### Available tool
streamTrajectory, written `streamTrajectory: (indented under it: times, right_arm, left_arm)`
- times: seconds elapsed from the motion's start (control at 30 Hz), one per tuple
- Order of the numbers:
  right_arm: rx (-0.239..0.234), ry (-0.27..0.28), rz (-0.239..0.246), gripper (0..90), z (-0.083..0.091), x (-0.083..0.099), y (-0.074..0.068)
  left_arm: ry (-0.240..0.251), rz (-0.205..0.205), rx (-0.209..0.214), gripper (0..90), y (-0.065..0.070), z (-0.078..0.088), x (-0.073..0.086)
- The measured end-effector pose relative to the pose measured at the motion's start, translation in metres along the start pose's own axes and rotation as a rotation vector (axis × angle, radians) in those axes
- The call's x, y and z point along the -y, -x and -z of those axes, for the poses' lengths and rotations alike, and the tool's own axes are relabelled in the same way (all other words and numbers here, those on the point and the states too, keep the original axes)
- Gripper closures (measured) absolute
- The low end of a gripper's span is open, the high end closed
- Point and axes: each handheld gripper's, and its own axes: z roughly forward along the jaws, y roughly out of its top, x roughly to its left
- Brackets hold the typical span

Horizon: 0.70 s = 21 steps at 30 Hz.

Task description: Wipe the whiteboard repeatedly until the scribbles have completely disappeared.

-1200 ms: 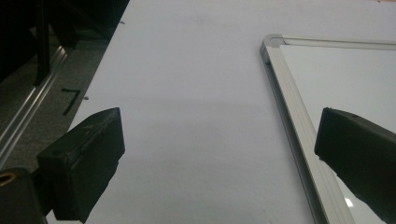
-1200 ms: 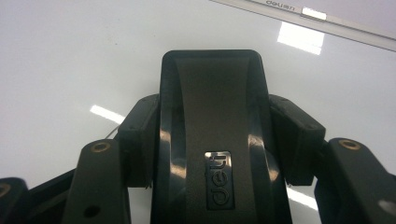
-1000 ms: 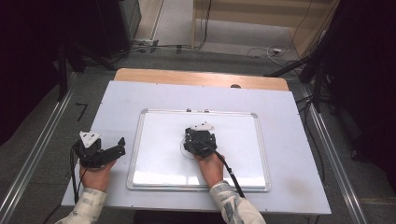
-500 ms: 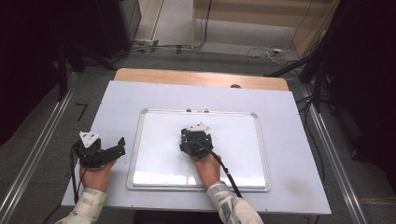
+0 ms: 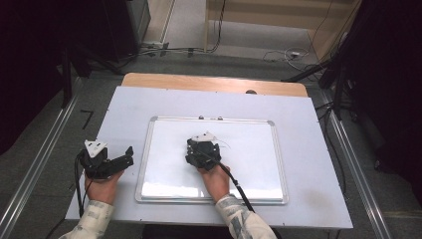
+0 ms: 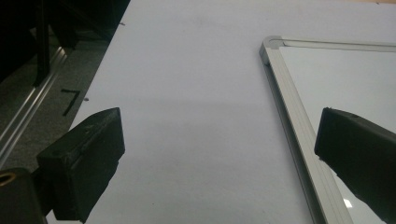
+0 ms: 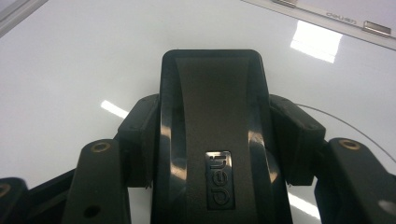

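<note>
Eraser (image 7: 212,140) (branded "deli") further left

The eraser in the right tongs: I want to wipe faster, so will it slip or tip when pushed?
The eraser looks like hard glossy plastic, so probably rigid. The right tongs clamp its sides, so slipping seems unlikely. It looks broad and low on the smooth whiteboard, so it should glide rather than tip.

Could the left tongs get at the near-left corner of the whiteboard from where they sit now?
Probably yes. The left tongs are open beside the whiteboard, and only bare table lies between them and its left frame. The right tongs, shut on the eraser, work mid-board.
</note>
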Motion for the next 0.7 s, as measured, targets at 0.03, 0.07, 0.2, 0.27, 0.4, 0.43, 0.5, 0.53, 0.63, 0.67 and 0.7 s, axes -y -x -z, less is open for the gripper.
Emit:
streamTrajectory:
  times: [0.03, 0.07, 0.2, 0.27, 0.4, 0.43, 0.5, 0.53, 0.63, 0.67, 0.7]
  right_arm:
    - [-0.003, 0.0, 0.004, 39.0, 0.0, 0.0, -0.002]
    - [-0.005, -0.001, 0.005, 39.0, 0.0, 0.0, -0.003]
    - [-0.013, 0.001, 0.019, 39.0, 0.0, 0.0, -0.008]
    - [-0.014, 0.001, 0.023, 39.0, 0.0, -0.001, -0.011]
    - [-0.023, 0.0, 0.035, 39.0, -0.001, -0.001, -0.016]
    - [-0.025, -0.001, 0.037, 39.0, -0.001, -0.001, -0.017]
    - [-0.028, 0.0, 0.04, 39.0, -0.001, -0.001, -0.019]
    - [-0.029, 0.0, 0.043, 39.0, -0.001, -0.001, -0.02]
    - [-0.036, -0.001, 0.049, 39.0, -0.001, -0.002, -0.024]
    - [-0.039, 0.001, 0.055, 39.0, -0.002, -0.002, -0.025]
    - [-0.043, 0.002, 0.058, 39.0, -0.002, -0.002, -0.027]
  left_arm:
    - [0.001, 0.0, 0.0, 2.1, 0.0, 0.0, 0.0]
    - [0.003, 0.001, -0.001, 2.0, 0.0, 0.0, 0.0]
    - [0.003, 0.003, -0.001, 2.0, 0.0, 0.0, 0.0]
    - [0.003, 0.004, -0.001, 2.0, 0.0, 0.0, 0.0]
    - [0.004, 0.003, -0.001, 2.0, 0.0, 0.0, 0.0]
    - [0.004, 0.003, -0.001, 2.0, 0.0, 0.0, 0.0]
    - [0.003, 0.004, -0.002, 2.0, 0.0, 0.0, 0.0]
    - [0.003, 0.003, -0.002, 2.0, 0.0, 0.0, 0.0]
    - [0.003, 0.002, 0.0, 2.0, 0.0, 0.0, 0.0]
    - [0.003, 0.002, 0.0, 2.0, 0.0, 0.0, 0.0]
    - [0.003, 0.002, 0.0, 2.0, 0.0, 0.0, 0.0]
